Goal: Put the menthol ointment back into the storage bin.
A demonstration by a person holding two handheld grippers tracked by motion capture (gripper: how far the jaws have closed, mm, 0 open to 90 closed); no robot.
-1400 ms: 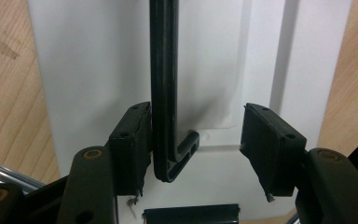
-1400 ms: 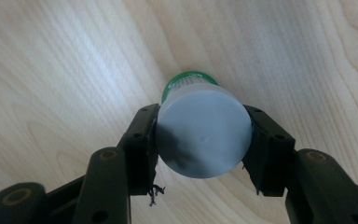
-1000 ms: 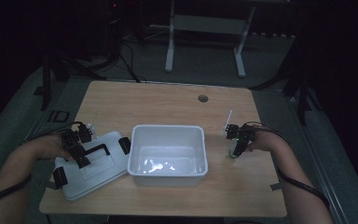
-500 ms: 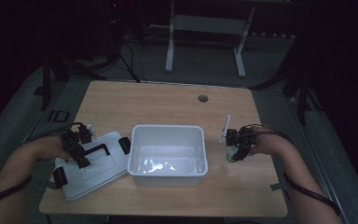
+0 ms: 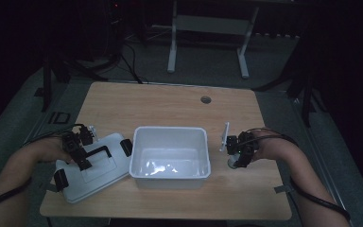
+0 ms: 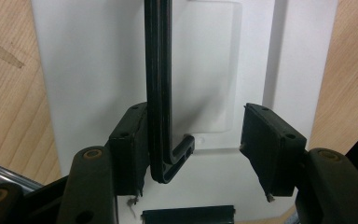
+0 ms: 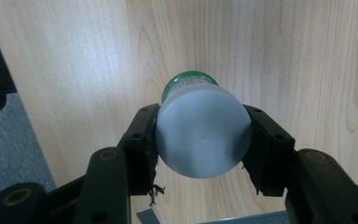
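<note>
My right gripper (image 7: 200, 140) clamps a small white-capped container (image 7: 203, 135) just right of the white bin (image 5: 170, 166); its body is hidden behind the cap. My left gripper (image 6: 193, 149) sits half open over the lid (image 5: 92, 170), one pad against its black handle (image 6: 161, 93), the other clear.

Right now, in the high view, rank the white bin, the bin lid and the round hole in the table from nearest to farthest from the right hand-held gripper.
1. White bin: just left of the right hand-held gripper, which grips a grey-capped bottle.
2. Round hole in the table: toward the far edge, left of it.
3. Bin lid: beyond the bin, at the table's left, under the left hand-held gripper.
</note>
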